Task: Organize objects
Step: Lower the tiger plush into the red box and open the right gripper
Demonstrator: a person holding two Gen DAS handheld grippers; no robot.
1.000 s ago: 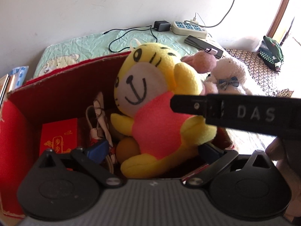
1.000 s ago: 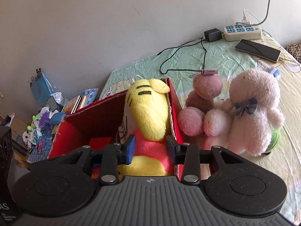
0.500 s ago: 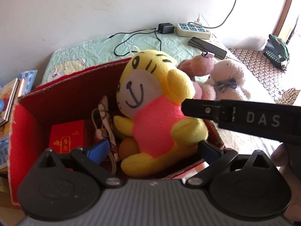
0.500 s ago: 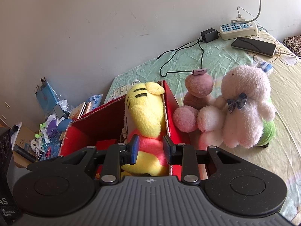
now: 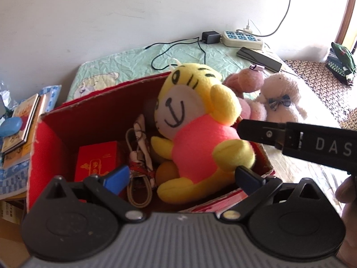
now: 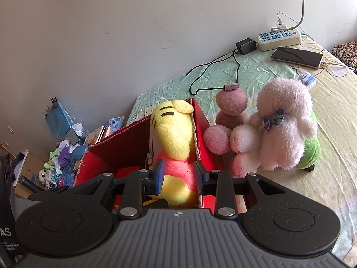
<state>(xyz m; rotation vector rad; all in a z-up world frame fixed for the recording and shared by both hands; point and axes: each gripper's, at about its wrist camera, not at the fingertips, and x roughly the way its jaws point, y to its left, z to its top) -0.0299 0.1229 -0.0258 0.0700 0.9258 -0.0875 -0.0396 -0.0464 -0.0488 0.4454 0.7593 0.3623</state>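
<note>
Upright, yellow plush (image 5: 196, 134) sits in red box (image 5: 100, 116), facing left gripper (image 5: 180, 179).

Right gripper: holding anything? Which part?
Nothing clearly held. The right gripper has its jaws apart beside the yellow plush, which sits in the red box. Contact cannot be told. The left gripper is open, empty.

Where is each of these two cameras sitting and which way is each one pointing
Left wrist: on the left gripper, looking down into the red box at the yellow plush toy; the right gripper's finger crosses in.
Right wrist: on the right gripper, facing the box's side and the pink plush toys.
Shared: box, yellow toy, power strip.
</note>
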